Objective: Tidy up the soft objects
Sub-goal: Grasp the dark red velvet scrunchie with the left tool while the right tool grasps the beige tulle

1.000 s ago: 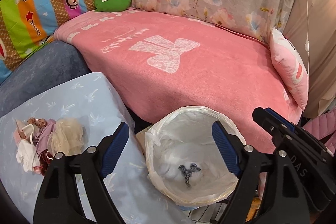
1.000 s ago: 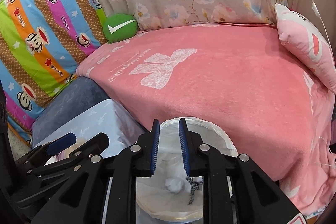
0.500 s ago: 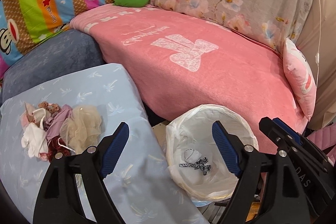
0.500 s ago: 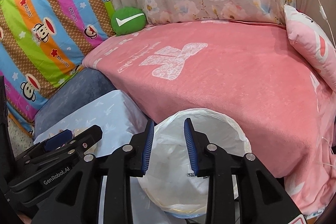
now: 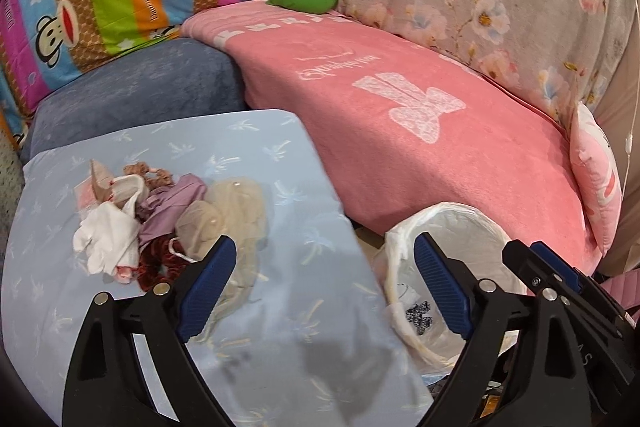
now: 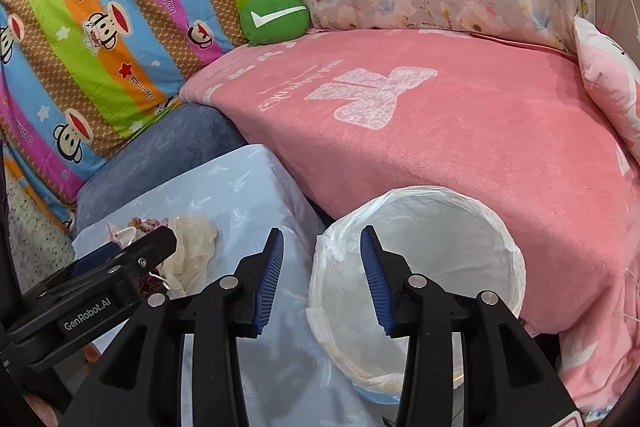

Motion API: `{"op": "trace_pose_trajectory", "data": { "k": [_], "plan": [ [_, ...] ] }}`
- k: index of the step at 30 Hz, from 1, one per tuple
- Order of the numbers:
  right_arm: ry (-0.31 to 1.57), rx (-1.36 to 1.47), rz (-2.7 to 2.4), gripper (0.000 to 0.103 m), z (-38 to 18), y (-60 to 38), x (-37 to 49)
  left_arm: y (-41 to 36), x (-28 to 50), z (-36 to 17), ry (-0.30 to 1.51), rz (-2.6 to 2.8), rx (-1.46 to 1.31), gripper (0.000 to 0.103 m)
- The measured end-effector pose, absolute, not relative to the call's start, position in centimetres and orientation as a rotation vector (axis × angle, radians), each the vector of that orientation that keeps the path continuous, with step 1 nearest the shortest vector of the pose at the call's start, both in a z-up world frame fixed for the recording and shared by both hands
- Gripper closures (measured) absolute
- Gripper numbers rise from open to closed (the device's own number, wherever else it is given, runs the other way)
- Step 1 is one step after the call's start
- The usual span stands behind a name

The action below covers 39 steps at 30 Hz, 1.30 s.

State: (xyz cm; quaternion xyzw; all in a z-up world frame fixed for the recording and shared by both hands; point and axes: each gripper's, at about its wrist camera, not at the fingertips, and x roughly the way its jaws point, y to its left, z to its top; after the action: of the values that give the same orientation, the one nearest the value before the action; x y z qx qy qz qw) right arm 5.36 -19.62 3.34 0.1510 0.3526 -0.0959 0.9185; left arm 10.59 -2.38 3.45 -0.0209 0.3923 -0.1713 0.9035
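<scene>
A heap of soft items (image 5: 160, 219), white, lilac, beige and dark red cloth pieces, lies on a pale blue cushioned surface (image 5: 280, 327). My left gripper (image 5: 320, 275) hangs open over that surface, its left finger just beside the beige piece (image 5: 224, 211), holding nothing. A round bin with a white liner (image 6: 420, 267) stands to the right; a white piece and a small dark patterned piece (image 5: 418, 315) lie inside. My right gripper (image 6: 322, 271) is open and empty above the bin's left rim. The heap's beige piece (image 6: 192, 247) shows in the right wrist view, partly behind the left gripper.
A pink blanket (image 5: 420, 147) covers the sofa seat behind the bin. A green round cushion (image 6: 274, 19) sits at the back, a pink pillow (image 6: 608, 83) at the right, a striped monkey-print cover (image 6: 100, 39) at the left. A blue-grey cushion (image 5: 140, 95) lies behind the pale blue surface.
The right gripper has opened, from nearly shut over the bin to wide apart. The left gripper has swung left, away from the bin and toward the heap.
</scene>
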Motion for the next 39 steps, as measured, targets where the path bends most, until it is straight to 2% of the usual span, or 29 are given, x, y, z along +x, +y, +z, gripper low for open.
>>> {"op": "trace_pose_trajectory", "data": {
  "k": [29,39],
  "plan": [
    [0.861,0.191,0.007,0.063,-1.0,-6.8,11.3,12.6,14.3,-4.0,1.005,-0.074,-0.277,0.017],
    [0.897,0.222,0.057,0.063,-2.9,-4.2,16.4,13.9,16.4,-6.6,1.103,-0.096,-0.412,0.037]
  ]
}}
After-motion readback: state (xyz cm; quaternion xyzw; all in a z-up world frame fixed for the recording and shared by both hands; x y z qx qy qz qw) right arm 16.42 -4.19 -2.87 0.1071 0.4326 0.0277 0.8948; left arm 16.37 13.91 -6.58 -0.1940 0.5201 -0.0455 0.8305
